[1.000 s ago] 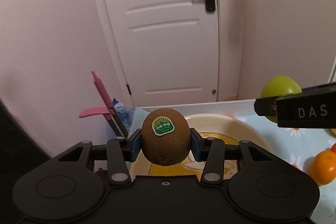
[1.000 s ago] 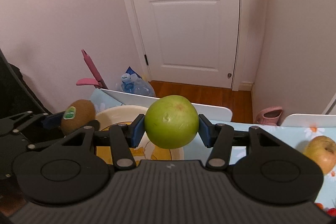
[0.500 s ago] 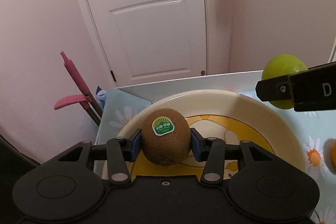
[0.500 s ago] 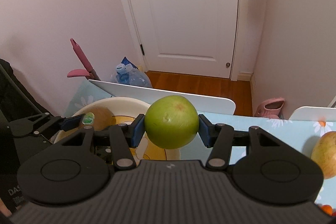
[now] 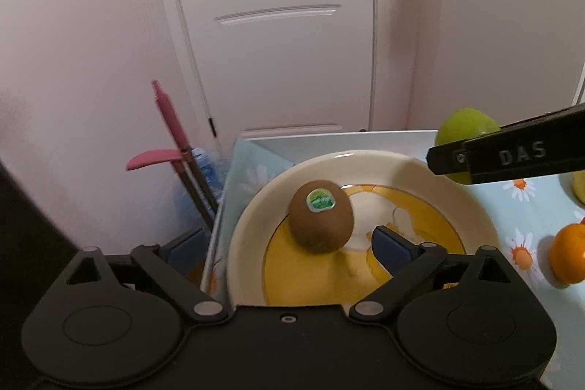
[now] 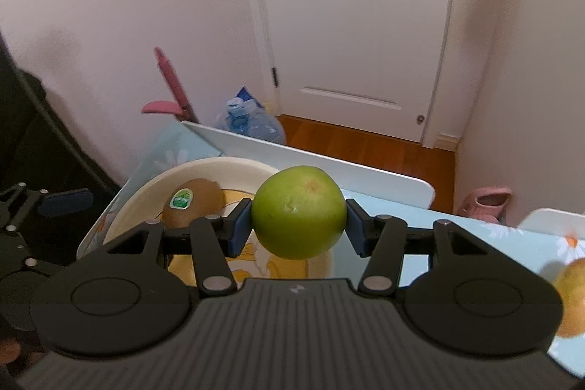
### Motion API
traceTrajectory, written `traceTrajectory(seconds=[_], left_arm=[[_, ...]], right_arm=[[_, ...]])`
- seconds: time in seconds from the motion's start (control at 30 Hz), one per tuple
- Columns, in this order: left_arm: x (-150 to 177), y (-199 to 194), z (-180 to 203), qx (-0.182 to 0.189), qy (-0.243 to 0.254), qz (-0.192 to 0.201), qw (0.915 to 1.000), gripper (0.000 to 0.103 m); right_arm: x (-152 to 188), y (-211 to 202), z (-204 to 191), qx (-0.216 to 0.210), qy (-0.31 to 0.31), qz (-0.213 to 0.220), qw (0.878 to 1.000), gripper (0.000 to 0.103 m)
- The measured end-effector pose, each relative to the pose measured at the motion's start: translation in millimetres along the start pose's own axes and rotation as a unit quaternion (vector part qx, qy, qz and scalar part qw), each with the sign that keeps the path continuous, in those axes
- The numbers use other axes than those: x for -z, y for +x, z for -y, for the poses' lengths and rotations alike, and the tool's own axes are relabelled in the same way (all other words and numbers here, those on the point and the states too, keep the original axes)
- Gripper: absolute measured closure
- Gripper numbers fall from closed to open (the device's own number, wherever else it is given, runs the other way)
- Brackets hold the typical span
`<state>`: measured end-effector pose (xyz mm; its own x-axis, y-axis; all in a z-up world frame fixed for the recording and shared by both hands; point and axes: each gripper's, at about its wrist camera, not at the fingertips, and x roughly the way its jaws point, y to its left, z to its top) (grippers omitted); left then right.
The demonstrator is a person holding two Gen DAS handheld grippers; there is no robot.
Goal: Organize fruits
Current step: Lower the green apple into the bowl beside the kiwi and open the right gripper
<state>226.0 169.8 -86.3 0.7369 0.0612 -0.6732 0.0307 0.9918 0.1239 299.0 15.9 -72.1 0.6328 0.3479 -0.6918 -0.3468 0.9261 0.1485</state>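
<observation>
A white door [image 5: 278, 35] with a black handle fills the background, set in pale pink walls, and a strip of wooden floor [image 6: 369, 148] shows in front of it in the right wrist view. Below that, the table [image 6: 475, 243] wears a light blue cloth printed with daisies, its white edge running across both views. On the table's left end sits a wide cream bowl [image 5: 431, 170] with a yellow pattern inside. The left gripper [image 5: 289, 245] hangs over the near side of the bowl with its blue-padded fingers spread wide, one pad out past the bowl's left rim and the other over the yellow part, holding nothing. The kiwi [image 5: 321, 215] lies free on the bottom of the bowl between those fingers, touching neither, its green sticker turned up. The right gripper [image 6: 299, 221] pinches a green apple [image 6: 299, 211] firmly between its two pads, in the air near the bowl's right rim, above the table. An orange [image 5: 568, 253] rests on the cloth to the right of the bowl, well apart from it. A pink dustpan handle [image 5: 175, 130] leans on the wall beside a water bottle [image 6: 252, 125], and a pink slipper [image 6: 482, 203] lies on the floor at the far right
</observation>
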Motion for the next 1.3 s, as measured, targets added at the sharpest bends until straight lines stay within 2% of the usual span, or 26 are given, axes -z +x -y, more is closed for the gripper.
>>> traceTrajectory(seconds=[0.3, 0.6, 0.63, 0.73, 0.8, 1.13, 1.3], left_arm=[[12, -21, -13, -0.011, -0.023, -0.003, 0.9997, 0.004], [18, -22, -15, -0.01, -0.025, -0.004, 0.9996, 0.004], [18, -23, -15, -0.013, -0.024, -0.002, 0.9996, 0.004], [16, -23, -14, -0.021, -0.018, 0.001, 0.9996, 0.004], [16, -25, -14, -0.021, -0.02, 0.001, 0.9996, 0.004], [16, -46, -18, -0.034, -0.027, 0.005, 0.999, 0.004], [11, -60, -18, -0.033, -0.024, 0.022, 0.999, 0.004]], right_arm=[[10, 31, -23, -0.028, -0.058, -0.011, 0.998, 0.035], [18, 47, -32, -0.04, -0.079, -0.018, 0.996, 0.034], [18, 45, -33, -0.042, -0.079, -0.011, 0.996, 0.03], [17, 32, -34, -0.037, -0.077, 0.018, 0.996, 0.0], [16, 22, -33, -0.03, -0.072, 0.035, 0.996, 0.0], [14, -24, -33, -0.031, -0.038, 0.031, 0.998, 0.0], [13, -53, -31, -0.013, -0.018, 0.038, 0.999, 0.0]])
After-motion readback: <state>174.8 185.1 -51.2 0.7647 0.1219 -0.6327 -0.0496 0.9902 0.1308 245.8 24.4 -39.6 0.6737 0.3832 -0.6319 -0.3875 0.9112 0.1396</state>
